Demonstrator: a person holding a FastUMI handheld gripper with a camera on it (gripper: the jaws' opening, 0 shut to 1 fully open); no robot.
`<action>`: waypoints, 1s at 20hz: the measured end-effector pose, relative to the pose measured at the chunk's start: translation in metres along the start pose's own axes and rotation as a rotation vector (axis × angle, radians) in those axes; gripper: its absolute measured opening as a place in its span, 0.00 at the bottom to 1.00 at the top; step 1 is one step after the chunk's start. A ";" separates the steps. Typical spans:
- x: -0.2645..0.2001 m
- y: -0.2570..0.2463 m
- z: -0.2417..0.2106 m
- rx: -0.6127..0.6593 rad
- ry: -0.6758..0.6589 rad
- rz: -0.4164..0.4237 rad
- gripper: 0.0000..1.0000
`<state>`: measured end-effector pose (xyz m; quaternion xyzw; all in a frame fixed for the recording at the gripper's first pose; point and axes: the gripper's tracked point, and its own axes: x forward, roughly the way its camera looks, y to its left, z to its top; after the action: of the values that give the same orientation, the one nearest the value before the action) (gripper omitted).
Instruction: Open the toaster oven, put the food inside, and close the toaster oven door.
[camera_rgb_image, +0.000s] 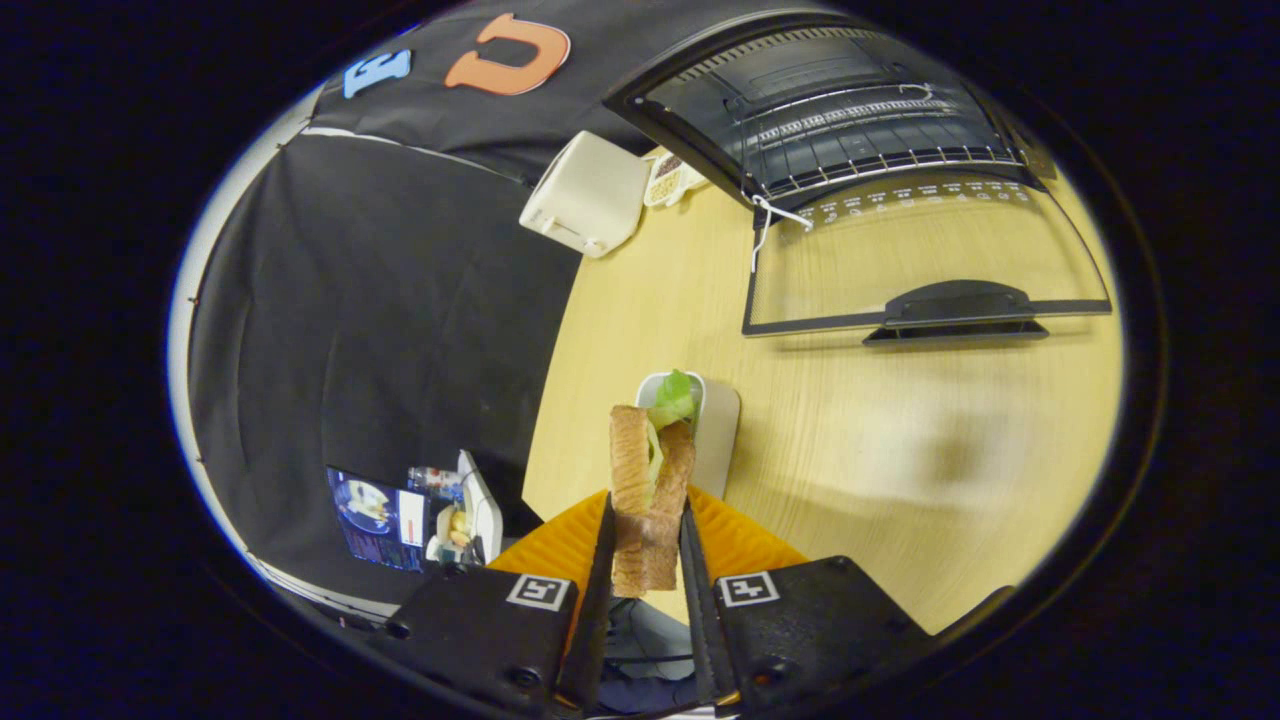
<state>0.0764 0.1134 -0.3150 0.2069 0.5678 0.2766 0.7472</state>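
The gripper (648, 530) pinches the sandwich (650, 480) between both fingers, its long axis pointing forward over the white plate (722, 430). The oven (840, 110) lies far and to the right, door (920, 260) dropped open, rack (860, 160) exposed.

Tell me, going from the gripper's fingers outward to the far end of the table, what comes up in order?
Gripper shut on sandwich → white tray → oven door, open flat → oven rack.
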 end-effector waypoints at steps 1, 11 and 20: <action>-0.005 0.003 0.003 0.009 -0.016 0.022 0.41; -0.039 0.020 0.018 0.096 -0.104 0.228 0.34; -0.083 -0.039 0.117 0.359 -0.501 0.277 0.33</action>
<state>0.1797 0.0304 -0.2466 0.4718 0.3727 0.2119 0.7704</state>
